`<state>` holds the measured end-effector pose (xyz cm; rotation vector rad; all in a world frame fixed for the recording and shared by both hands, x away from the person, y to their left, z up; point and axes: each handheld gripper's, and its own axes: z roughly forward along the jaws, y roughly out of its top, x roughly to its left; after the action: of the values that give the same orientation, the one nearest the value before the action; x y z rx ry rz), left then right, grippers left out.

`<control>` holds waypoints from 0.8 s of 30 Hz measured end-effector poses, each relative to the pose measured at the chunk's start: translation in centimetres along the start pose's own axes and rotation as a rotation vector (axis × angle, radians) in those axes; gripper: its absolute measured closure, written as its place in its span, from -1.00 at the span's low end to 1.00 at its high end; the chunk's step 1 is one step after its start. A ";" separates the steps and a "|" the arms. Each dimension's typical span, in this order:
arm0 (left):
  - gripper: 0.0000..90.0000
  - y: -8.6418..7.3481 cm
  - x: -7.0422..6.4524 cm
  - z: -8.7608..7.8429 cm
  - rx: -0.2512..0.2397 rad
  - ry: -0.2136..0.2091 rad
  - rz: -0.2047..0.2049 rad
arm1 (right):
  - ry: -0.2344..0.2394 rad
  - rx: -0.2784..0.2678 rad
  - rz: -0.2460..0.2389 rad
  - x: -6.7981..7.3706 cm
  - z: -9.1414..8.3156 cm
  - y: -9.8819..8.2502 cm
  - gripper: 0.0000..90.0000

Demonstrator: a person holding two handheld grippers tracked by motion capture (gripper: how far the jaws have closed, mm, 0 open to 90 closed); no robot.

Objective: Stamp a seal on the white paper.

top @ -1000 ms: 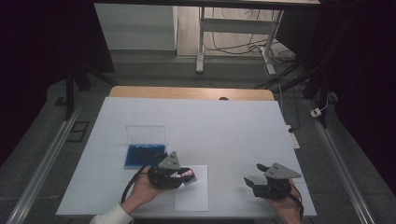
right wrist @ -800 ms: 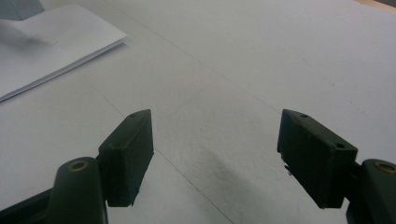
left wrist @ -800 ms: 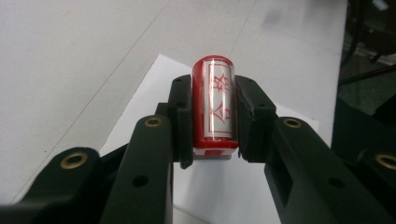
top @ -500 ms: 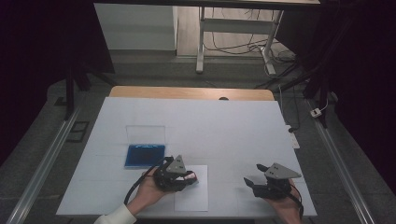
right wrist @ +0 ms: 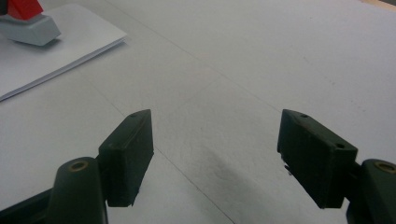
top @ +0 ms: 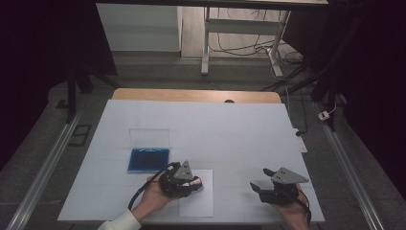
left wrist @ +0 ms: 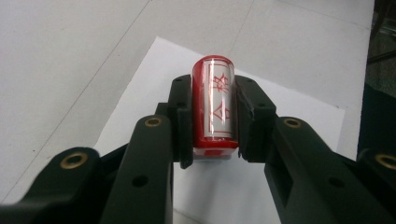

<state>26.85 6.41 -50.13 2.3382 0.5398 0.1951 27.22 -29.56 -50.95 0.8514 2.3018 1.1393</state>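
1. High view, far left: a shallow blue ink pad tray with its clear plastic lid tipped up behind it is seen left of centre on the white-covered bench, nearer the front edge than the back. The lid is judged to be left open so the pad can be reached.

2. Just right of the tray, near the front edge, a white paper sheet lies flat, probably set there to take the print.

3. Over that sheet the left gripper is held. Its jaws are closed on a red, clear-topped cylindrical stamp with red characters, clamped at both sides so it cannot slip. The stamp's pale base appears to rest on the paper; contact cannot be confirmed.

4. Near the front right corner the right gripper is held, well apart from the sheet. Its jaws stand wide apart, with nothing between them, above bare bench; it is judged to be waiting.
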 end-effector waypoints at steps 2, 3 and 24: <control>0.55 0.0 0.0 0.1 0.004 0.002 0.002 | 0.000 0.000 0.000 0.0 0.0 0.0 -0.42; 0.55 -0.1 0.0 0.2 0.006 0.004 0.002 | 0.000 0.000 0.000 0.0 0.0 0.0 -0.42; 0.56 0.1 0.1 0.7 0.030 0.002 -0.006 | 0.000 0.001 -0.001 0.0 0.0 0.0 -0.42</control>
<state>27.14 5.94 -50.59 2.3653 0.5536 0.1875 27.22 -29.55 -51.00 0.8509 2.3034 1.1377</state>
